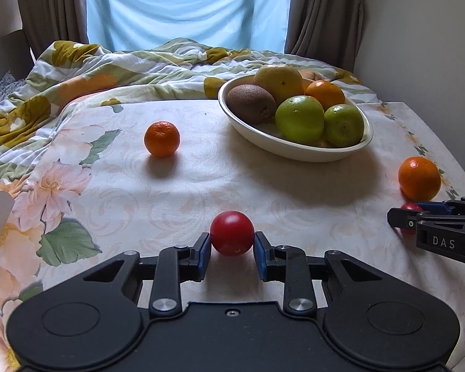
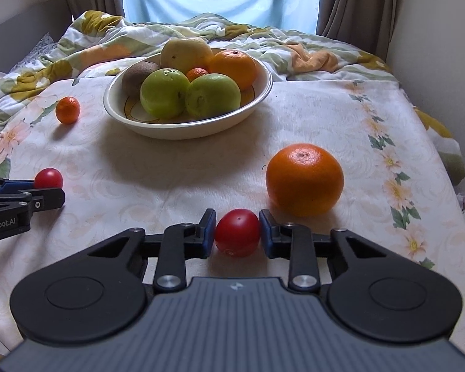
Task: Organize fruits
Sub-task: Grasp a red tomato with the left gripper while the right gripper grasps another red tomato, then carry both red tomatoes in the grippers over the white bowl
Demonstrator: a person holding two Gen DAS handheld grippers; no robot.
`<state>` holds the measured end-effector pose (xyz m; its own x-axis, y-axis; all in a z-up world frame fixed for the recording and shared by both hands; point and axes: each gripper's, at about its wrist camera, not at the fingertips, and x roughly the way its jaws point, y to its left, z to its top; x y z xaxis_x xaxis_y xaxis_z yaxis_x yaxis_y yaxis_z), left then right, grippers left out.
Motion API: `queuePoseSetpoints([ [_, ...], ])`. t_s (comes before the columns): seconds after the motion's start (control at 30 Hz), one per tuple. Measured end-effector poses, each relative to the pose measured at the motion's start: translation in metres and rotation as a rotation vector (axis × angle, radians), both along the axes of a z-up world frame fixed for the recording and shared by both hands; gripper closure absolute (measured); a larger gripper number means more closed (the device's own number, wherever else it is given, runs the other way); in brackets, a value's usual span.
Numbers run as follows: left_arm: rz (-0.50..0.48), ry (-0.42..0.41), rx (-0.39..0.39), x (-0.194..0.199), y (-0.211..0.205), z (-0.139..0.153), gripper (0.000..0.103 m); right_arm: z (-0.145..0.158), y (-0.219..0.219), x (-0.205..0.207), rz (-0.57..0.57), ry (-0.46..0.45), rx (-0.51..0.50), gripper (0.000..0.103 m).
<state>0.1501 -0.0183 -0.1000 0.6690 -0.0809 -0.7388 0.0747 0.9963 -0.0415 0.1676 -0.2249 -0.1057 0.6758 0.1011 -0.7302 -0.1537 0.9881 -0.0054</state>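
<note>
- Left gripper (image 1: 232, 248), nearest the lens in the left wrist view, is closed on a red tomato (image 1: 232, 233); its blue pads press both flanks while the fruit rests on the table (image 1: 201, 179).
- Right gripper (image 2: 237, 232) likewise clamps a second red tomato (image 2: 237, 232), just beside a large orange (image 2: 304, 179).
- Bowl (image 2: 263, 93), already holding green apples, a kiwi and citrus, stands beyond both grippers; free space in it seems scant.
- Small mandarin (image 1: 161, 139) lies apart to the left of the bowl.
- Technique, as judged: squeeze lightly, since tomato skin bruises; lift straight up before travelling; clear the orange; lower each tomato into a gap between fruits, one gripper at a time.
</note>
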Motion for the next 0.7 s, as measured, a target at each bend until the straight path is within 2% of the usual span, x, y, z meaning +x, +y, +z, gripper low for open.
queuePoseSetpoints([
  [0.27, 0.031, -0.021, -0.014, -0.002, 0.0, 0.033, 0.07, 0.018, -0.002, -0.001, 0.013, 0.017, 0.04, 0.058],
  [0.7, 0.044, -0.105, -0.01, 0.008, -0.019, 0.103, 0.07, 0.088, -0.014, 0.008, 0.086, -0.015, 0.078, 0.058],
])
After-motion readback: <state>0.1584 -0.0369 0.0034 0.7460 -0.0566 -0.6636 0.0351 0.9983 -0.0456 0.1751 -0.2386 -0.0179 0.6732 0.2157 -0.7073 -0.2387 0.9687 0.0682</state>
